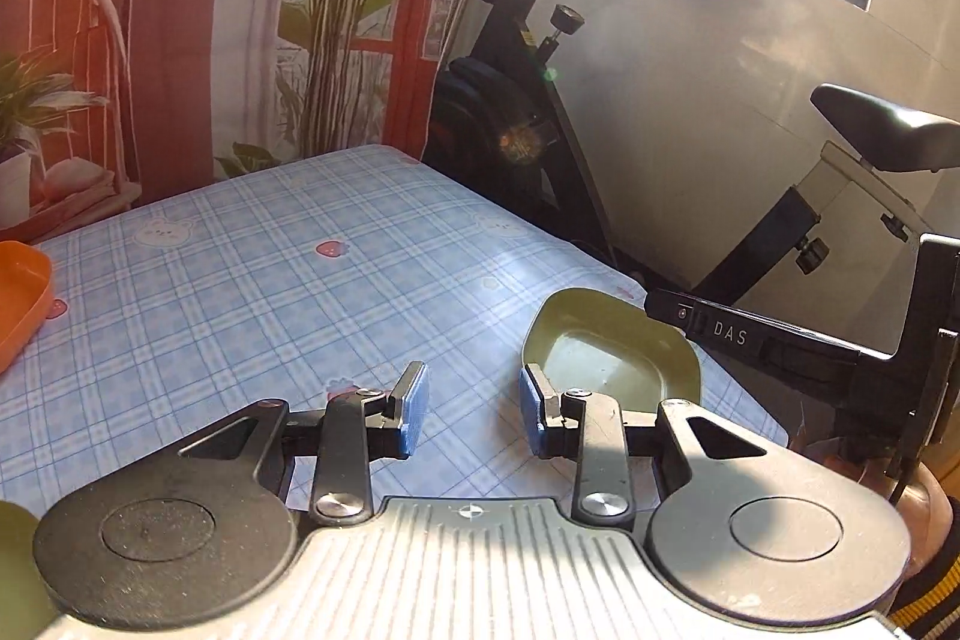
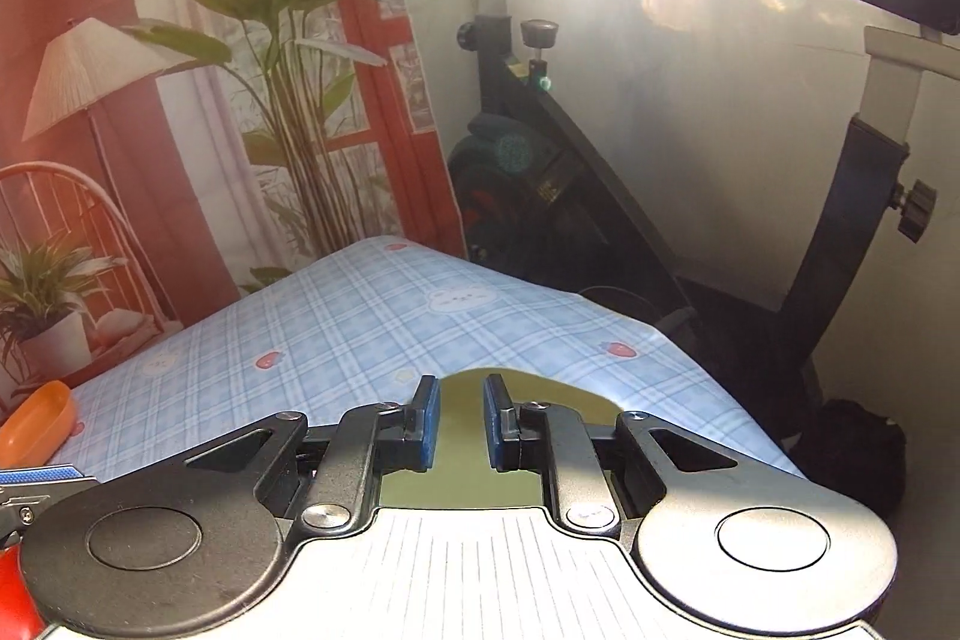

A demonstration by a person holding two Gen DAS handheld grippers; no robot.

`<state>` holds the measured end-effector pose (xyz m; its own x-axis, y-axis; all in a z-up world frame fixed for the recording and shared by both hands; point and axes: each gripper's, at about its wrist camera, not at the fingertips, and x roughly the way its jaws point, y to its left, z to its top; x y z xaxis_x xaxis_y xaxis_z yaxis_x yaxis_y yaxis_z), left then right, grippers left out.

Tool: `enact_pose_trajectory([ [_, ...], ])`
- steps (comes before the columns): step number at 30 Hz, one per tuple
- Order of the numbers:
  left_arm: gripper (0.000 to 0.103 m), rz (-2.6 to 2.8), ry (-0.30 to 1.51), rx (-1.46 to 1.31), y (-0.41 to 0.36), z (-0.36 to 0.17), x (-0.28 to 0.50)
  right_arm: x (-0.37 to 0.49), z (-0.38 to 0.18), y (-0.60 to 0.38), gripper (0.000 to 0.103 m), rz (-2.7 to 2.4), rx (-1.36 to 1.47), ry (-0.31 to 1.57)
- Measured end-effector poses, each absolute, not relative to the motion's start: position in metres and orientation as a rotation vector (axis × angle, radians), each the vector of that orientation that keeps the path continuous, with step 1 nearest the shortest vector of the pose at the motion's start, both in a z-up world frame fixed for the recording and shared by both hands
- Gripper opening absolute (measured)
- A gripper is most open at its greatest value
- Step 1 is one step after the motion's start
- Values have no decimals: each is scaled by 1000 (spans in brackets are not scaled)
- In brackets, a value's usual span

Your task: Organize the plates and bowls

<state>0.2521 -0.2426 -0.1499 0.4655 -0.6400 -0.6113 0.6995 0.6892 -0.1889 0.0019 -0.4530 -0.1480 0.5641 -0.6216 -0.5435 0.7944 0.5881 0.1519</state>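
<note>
An olive-green bowl (image 1: pixel 606 352) sits on the blue checked tablecloth (image 1: pixel 270 280) near the table's right edge. My left gripper (image 1: pixel 474 412) is open and empty, just left of the bowl, its right finger close to the rim. In the right wrist view the green bowl (image 2: pixel 462 460) lies under and between my right gripper's (image 2: pixel 462 424) blue pads, which stand apart with a narrow gap and do not grip it. An orange dish (image 1: pixel 18 304) sits at the table's left edge; it also shows in the right wrist view (image 2: pixel 36 421).
An exercise bike (image 1: pixel 540 112) stands right behind the table's far right corner. A printed backdrop with a lamp and plants (image 2: pixel 180 100) hangs behind the table. The right gripper's body (image 1: pixel 840 358) reaches in from the right. Strong window glare at the top.
</note>
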Motion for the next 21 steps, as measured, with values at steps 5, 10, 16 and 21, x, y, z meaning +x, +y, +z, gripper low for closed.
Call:
enact_pose_trajectory([
  [5, 35, -850, 776, 69, -275, -173, 264, -20, -164, -480, 16, -951, 411, 473],
  [10, 35, -844, 817, 85, -298, -192, 275, -33, -181, -494, 16, -987, 439, 494],
  [16, 35, -833, 862, 89, -316, -209, 286, -32, -194, -501, 16, -982, 468, 517],
  [21, 35, -830, 896, 103, -324, -220, 291, -31, -201, -506, 16, -976, 494, 531],
])
